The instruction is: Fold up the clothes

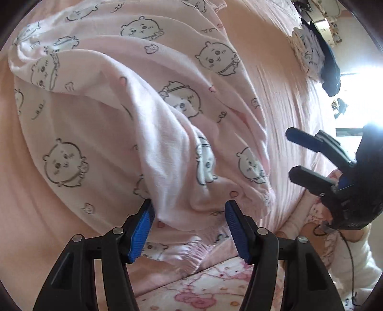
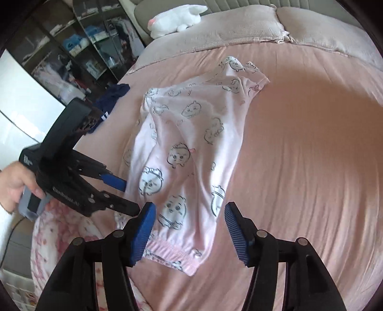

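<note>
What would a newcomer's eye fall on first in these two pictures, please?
First, the pale pink garment printed with cartoon faces, lying rumpled in the middle of the pink bedspread. Next, the two open grippers with blue pads: the right gripper hovers over the garment's elastic hem, while the left gripper reaches in at its near side edge. A white plush toy rests by the pillows.

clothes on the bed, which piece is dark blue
The crumpled navy garment at the bed's far left edge, near the shelves. The pink cartoon-print pyjama spread in the middle of the pink bedsheet is pale.
</note>
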Tool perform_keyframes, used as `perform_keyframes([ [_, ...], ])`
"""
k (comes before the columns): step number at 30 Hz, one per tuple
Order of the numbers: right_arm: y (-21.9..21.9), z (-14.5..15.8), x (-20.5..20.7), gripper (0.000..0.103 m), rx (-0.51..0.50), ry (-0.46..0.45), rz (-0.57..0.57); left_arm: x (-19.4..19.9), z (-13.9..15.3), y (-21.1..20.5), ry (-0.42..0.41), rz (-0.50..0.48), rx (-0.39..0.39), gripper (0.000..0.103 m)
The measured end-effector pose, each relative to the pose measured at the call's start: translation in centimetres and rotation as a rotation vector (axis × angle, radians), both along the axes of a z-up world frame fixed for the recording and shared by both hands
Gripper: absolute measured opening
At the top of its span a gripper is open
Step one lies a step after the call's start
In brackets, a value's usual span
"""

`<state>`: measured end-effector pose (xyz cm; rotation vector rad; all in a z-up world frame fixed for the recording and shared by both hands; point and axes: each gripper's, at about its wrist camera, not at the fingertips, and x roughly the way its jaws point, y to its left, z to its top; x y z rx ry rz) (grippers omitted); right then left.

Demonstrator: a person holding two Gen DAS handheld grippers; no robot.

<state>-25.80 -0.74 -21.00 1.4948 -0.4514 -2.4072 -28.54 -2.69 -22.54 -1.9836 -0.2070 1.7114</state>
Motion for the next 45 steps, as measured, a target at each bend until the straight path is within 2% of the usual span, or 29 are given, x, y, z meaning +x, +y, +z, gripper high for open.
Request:
perform_keyframes([
  [2, 0.7, -0.2, 0.8, 0.061, 0.003, 0.009, -0.007, 0.2, 0.3, 0.5, 0.000, 0.013, 0.010, 0.058],
  [4, 1.5, -0.6, 1.4, 0.063, -0.040, 0.008, -0.052, 0.4, 0.6, 1.0, 0.007, 0.011, 0.000, 0.057],
  [5, 1.7, -0.9, 1.6, 0.065, -0.055, -0.007, -0.067, 0.6, 0.7, 1.4, 0.013, 0.004, -0.010, 0.049],
  [6, 1.7, -1.2, 1.5, 0.066, -0.055, -0.018, -0.068, 0.7, 0.6, 1.7, 0.011, 0.003, -0.021, 0.034],
  [7, 1.7, -1.4, 1.5, 0.066, -0.055, -0.028, -0.070, 0.9, 0.4, 1.9, 0.004, 0.004, -0.035, 0.030],
  [11, 1.6, -2.1, 1.0, 0.067, -0.034, -0.049, -0.069, 1.4, -0.5, 3.0, -0.029, -0.004, -0.074, 0.026],
  [14, 1.5, -2.3, 0.8, 0.067, 0.019, -0.047, -0.069, 1.2, -0.2, 3.1, -0.005, 0.021, -0.076, 0.007],
  [19, 2.7, -2.8, 0.9, 0.067, 0.035, -0.071, -0.111, 1.0, 2.4, 2.8, 0.034, 0.013, -0.032, 0.005],
  [23, 2.1, -2.4, 0.2, 0.067, 0.060, -0.046, -0.093, 1.5, 4.1, 3.4, 0.038, -0.095, -0.090, 0.005],
  [27, 0.5, -1.4, -0.6, 0.067, 0.087, 0.027, -0.037, 2.6, 3.9, 2.6, -0.002, -0.142, -0.132, 0.005],
  [30, -0.8, -0.6, -1.3, 0.072, 0.108, 0.083, 0.004, 3.5, 3.8, 2.3, -0.025, -0.167, -0.139, 0.005],
  [32, -1.3, -1.0, -1.5, 0.072, 0.134, 0.071, 0.022, 4.4, 3.7, 2.0, -0.034, -0.191, -0.174, 0.005],
  [34, -1.8, -1.2, -1.5, 0.073, 0.114, 0.071, 0.046, 4.9, 3.2, 1.6, -0.030, -0.199, -0.241, 0.005],
  [37, -2.8, -2.3, -1.5, 0.073, 0.165, 0.036, 0.085, 4.6, 1.3, 0.8, -0.082, -0.152, -0.277, 0.006],
  [39, -3.7, -3.9, -1.3, 0.073, 0.242, -0.015, 0.149, 4.5, -0.2, 0.8, -0.153, -0.137, -0.285, 0.007],
  [40, -4.1, -4.5, -1.0, 0.073, 0.283, -0.024, 0.184, 4.5, -0.3, 1.1, -0.142, -0.154, -0.313, 0.007],
  [42, -4.3, -3.7, -0.7, 0.073, 0.342, -0.027, 0.201, 4.4, -0.1, 1.6, -0.132, -0.166, -0.324, 0.008],
  [45, -3.3, -2.2, -0.5, 0.073, 0.267, 0.030, 0.137, 4.5, 1.0, 1.7, -0.150, -0.183, -0.302, 0.009],
])
